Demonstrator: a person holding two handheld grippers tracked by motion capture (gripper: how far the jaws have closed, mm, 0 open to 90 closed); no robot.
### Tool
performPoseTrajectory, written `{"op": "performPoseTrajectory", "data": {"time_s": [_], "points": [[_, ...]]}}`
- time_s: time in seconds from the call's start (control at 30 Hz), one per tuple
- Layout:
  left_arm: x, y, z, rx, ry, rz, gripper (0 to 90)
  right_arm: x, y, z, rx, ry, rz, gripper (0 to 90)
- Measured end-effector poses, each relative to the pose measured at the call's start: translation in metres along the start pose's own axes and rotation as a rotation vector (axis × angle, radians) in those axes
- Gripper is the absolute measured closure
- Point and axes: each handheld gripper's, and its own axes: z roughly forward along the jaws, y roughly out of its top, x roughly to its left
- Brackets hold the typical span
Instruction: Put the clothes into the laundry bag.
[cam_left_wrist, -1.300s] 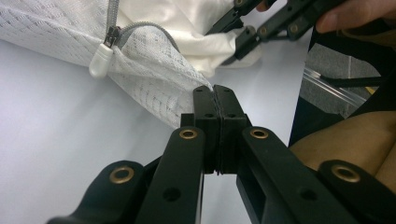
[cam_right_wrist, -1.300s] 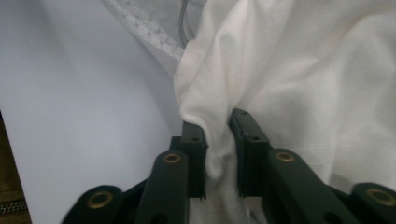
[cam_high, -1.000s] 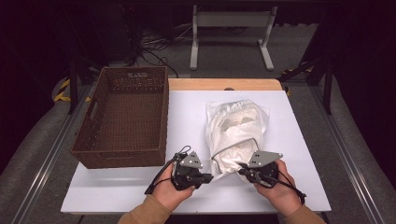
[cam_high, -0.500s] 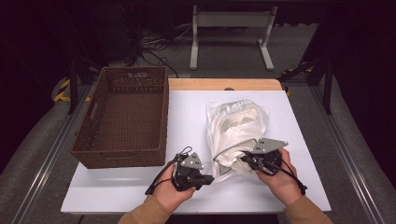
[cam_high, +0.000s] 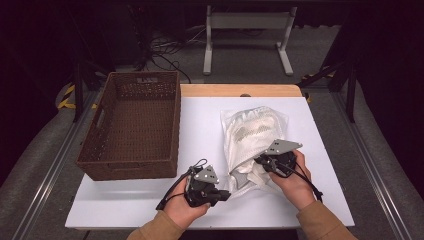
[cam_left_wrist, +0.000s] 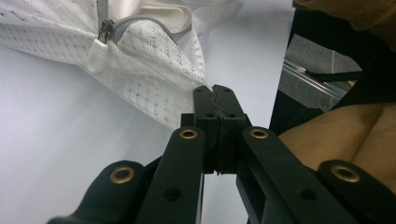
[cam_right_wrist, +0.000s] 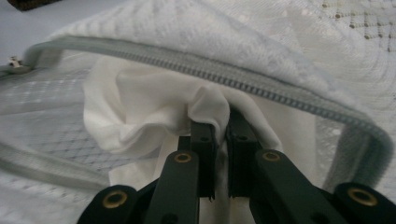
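Here the left gripper (cam_left_wrist: 215, 91) pinches the mesh bag's (cam_left_wrist: 154, 70) edge, jaws pressed together; the right gripper (cam_right_wrist: 219, 122) nips white cloth (cam_right_wrist: 154, 107) inside its opening.

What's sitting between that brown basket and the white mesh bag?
Nothing. In the high view, only bare white tabletop separates the wicker basket from the mesh laundry bag.

A dark lab or studio: white table (cam_high: 200, 125), loose floor cables (cam_high: 165, 47), a metal stand (cam_high: 247, 30) behind.
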Motion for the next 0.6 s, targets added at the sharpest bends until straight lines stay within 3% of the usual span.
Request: {"op": "performPoseTrajectory", "data": {"time_s": [0.6], "points": [[-0.007,0.0,-0.005,-0.012,-0.018,0.002,89.9,-0.016,0.003,0.031,-0.026,-0.108,0.0,84.1]]}}
